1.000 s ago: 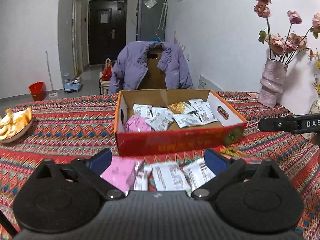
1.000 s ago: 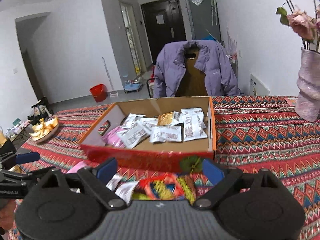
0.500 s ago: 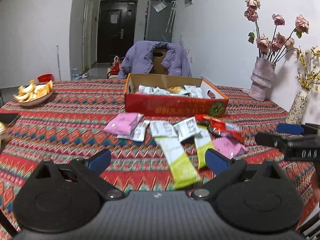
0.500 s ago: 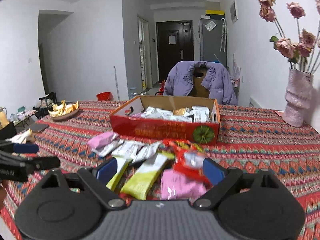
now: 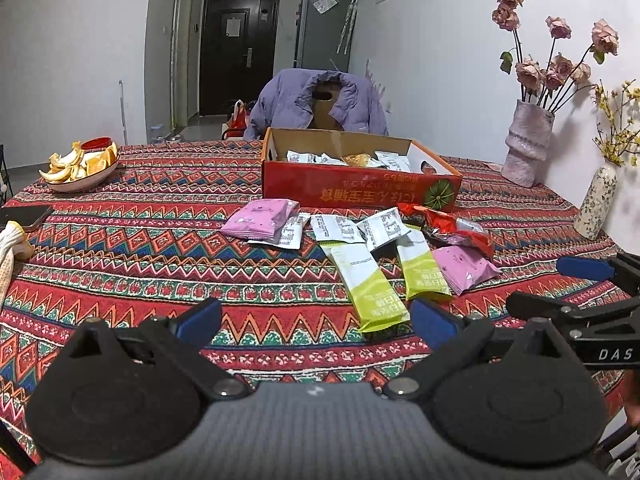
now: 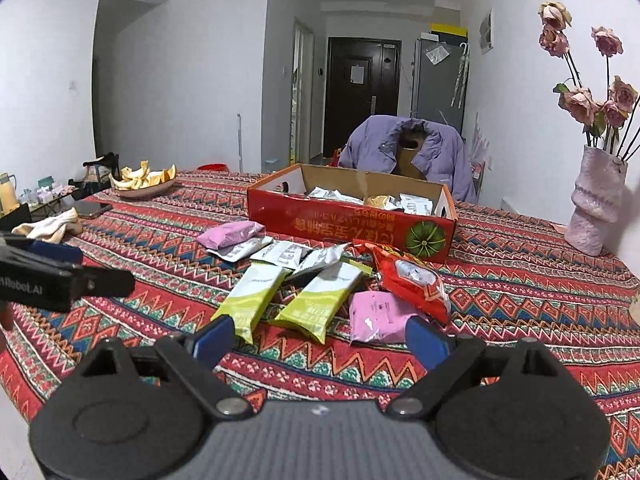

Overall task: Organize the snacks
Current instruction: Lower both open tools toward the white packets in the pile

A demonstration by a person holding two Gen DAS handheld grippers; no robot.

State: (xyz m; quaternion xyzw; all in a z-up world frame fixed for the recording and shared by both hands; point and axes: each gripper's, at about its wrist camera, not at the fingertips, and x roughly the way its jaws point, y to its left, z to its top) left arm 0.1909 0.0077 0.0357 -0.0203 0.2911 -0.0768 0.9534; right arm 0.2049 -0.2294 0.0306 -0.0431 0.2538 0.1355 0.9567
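Note:
A red cardboard box [image 5: 360,192] [image 6: 348,220] with several sachets inside stands mid-table. In front of it lie loose snacks: a pink packet [image 5: 260,220], white sachets [image 5: 338,227], two green bars [image 5: 370,284] [image 6: 320,300], a red packet [image 5: 452,228] [image 6: 412,280] and a second pink packet [image 6: 376,316]. My left gripper [image 5: 316,318] hovers open and empty just short of the nearer green bar. To its right, my right gripper [image 6: 319,338] is also open and empty, with the green bars and pink packet just ahead of its tips.
A plate of orange peel [image 5: 80,164], a phone [image 5: 24,216] and a cloth [image 6: 48,226] lie at the left. Two vases [image 5: 528,148] [image 5: 598,204] stand at the right edge. A chair with a purple jacket [image 5: 320,104] is behind the box.
Both grippers have drawn back from the box toward the near table edge and sunk a little. The loose snacks now lie ahead of them. Both stay open.

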